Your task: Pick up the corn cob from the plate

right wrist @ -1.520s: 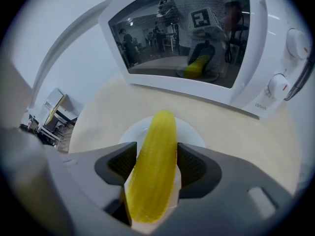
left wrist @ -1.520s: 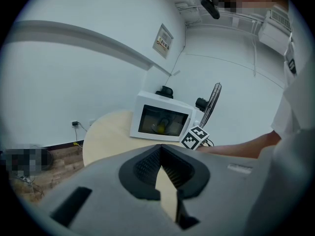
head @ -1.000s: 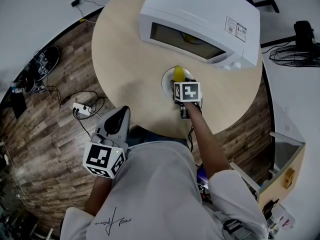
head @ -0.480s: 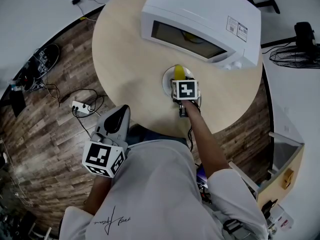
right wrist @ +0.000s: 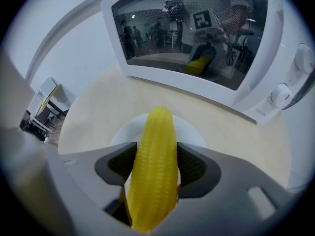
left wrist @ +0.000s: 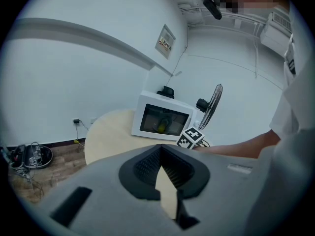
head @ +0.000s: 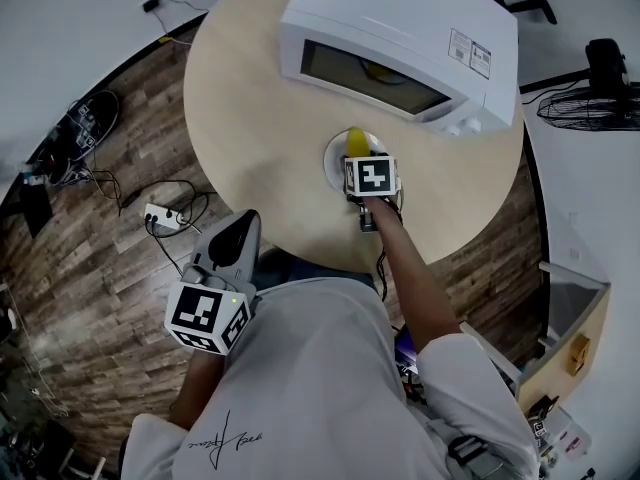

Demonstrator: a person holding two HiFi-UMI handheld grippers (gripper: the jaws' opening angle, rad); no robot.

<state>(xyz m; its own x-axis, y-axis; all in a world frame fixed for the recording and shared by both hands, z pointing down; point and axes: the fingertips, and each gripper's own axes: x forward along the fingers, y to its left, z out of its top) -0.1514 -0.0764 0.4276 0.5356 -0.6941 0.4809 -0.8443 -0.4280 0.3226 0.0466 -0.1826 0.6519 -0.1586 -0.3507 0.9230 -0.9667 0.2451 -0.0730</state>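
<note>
A yellow corn cob (right wrist: 155, 166) stands between the pads of my right gripper (right wrist: 157, 162), which is shut on it. The cob's tip points toward the microwave, over a small white plate (right wrist: 194, 132). I cannot tell whether the cob still touches the plate. In the head view the cob (head: 356, 143) pokes out beyond the right gripper (head: 362, 160) above the plate (head: 334, 158), near the round table's front edge. My left gripper (head: 232, 236) is held off the table at the person's left side, shut and holding nothing; in its own view the left gripper (left wrist: 165, 173) faces the table.
A white microwave (head: 400, 38) with its door shut stands just behind the plate, a yellow item (head: 378, 71) inside. The round wooden table (head: 250, 108) has bare surface to the left. A power strip (head: 160, 218) lies on the floor; a fan (head: 590, 108) stands at right.
The right gripper has shifted slightly left and toward the plate, keeping its place at the corn cob. The left gripper has stayed put.
</note>
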